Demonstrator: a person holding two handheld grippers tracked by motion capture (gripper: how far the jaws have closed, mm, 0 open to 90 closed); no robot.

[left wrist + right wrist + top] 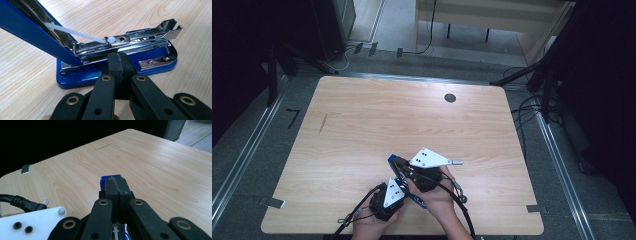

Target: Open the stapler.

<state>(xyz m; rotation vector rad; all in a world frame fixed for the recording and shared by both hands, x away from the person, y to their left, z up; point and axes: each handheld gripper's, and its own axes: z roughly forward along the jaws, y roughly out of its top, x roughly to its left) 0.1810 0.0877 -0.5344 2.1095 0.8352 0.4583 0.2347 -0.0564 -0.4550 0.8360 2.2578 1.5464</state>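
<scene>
A blue stapler lies open on the wooden table, its chrome magazine bare and a white plastic pusher rod running along it. Its blue lid is swung up and slants off to the upper left. My left gripper is shut, pads together with nothing between them, right at the near side of the base. My right gripper is shut on the lid, whose blue end pokes out past the pads. In the high view both hands hold the grippers close together near the table's front edge, around the stapler.
The pale wooden table has a round dark cable hole at the back right. Grey tape tabs sit at its front corners. Cables trail over the front edge and across the floor at the right. A desk stands beyond the table.
</scene>
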